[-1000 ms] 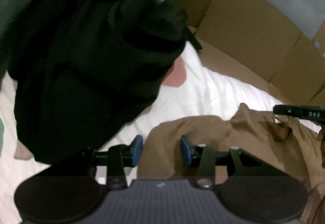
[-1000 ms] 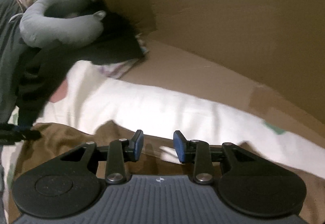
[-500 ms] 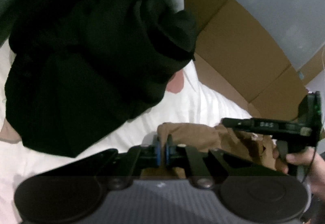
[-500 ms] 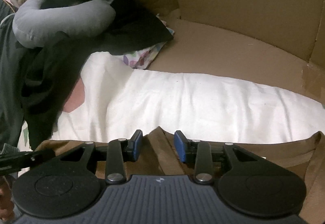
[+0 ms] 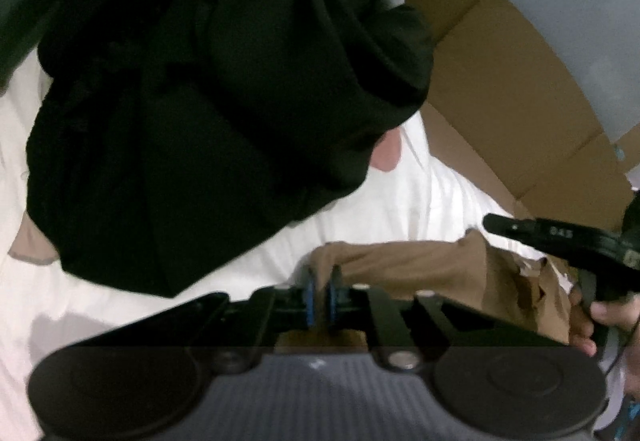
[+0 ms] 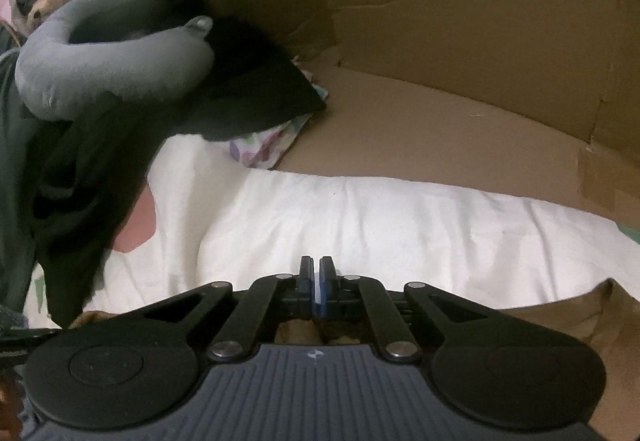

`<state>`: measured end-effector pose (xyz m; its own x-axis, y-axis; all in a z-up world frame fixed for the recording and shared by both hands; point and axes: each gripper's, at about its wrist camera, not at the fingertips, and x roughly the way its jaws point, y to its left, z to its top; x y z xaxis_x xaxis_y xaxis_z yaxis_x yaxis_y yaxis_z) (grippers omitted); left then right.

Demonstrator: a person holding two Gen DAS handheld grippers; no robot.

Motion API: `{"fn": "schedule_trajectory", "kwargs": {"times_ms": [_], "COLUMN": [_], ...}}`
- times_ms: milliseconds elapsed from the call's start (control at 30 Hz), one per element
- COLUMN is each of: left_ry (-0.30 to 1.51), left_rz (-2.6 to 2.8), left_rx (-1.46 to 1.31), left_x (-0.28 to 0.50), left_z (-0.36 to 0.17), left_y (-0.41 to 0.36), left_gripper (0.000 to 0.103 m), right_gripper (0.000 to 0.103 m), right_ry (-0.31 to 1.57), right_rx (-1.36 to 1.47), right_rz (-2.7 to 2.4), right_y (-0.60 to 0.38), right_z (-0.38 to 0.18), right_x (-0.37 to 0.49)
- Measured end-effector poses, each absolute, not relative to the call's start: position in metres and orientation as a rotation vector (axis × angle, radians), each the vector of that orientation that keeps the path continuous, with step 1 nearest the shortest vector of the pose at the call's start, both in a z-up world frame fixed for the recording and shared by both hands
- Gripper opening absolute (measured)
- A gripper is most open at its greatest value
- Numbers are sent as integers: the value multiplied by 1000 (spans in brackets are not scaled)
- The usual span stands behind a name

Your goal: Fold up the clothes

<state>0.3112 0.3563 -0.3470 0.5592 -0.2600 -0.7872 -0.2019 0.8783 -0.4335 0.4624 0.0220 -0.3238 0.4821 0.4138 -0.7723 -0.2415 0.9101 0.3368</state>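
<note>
A brown garment (image 5: 420,265) stretches rightward across the lower frame on a white sheet (image 5: 400,201), pinched by the left gripper (image 5: 320,295) at its left end, while the right gripper (image 6: 316,291) has just been closing on the far edge.

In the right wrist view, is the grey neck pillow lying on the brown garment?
No. The grey neck pillow sits on the dark clothes pile, far from the brown garment.

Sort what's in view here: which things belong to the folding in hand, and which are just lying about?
In the job:
- brown garment, lying on the white sheet
- left tongs, closed on a fold of it
- right tongs, closed at its edge

Lying about:
- black clothes in a heap
- grey neck pillow on that heap
- cardboard box behind
- patterned cloth
</note>
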Motion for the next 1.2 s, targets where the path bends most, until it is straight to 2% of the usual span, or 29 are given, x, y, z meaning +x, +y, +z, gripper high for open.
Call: {"fn": "schedule_trajectory", "kwargs": {"times_ms": [33,100,133,267,333,433,500,667,733,767,800,833,900,1067,1200], "left_ry": [990,969,954,930,928,926,924,915,920,921,922,921,919,929,925], "left_rz": [-29,-23,-22,-22,-30,-43,-50,-66,-74,-75,-71,-66,-55,-16,14], "left_rx": [-515,-501,-497,-522,-535,-543,-553,-614,-605,-592,-582,-594,-617,-620,-520], "left_x": [313,315,315,317,318,318,318,314,314,313,313,312,311,302,300], "left_z": [-345,-341,-339,-333,-335,-337,-340,-347,-348,-348,-347,-347,-348,-345,-330], "left_y": [355,353,352,362,364,366,367,372,373,373,374,376,379,387,381], "left_gripper": [22,35,38,37,36,35,34,33,28,24,14,11,9,9,20], "right_gripper": [25,45,45,44,19,9,8,8,11,14,24,33,35,35,35], "right_ry": [1005,1040,1049,1084,1095,1086,1071,1043,1039,1040,1033,1026,1011,983,1003], "right_rx": [196,227,245,244,220,194,180,152,133,128,133,139,151,180,172], "right_rz": [404,423,436,452,458,485,496,476,451,438,424,411,384,392,464], "right_y": [22,22,22,30,35,36,36,35,37,38,37,35,32,19,16], "right_z": [-323,-326,-327,-333,-336,-337,-335,-331,-332,-332,-331,-329,-326,-313,-312], "right_x": [462,463,463,463,463,461,461,462,463,464,464,464,463,461,451]}}
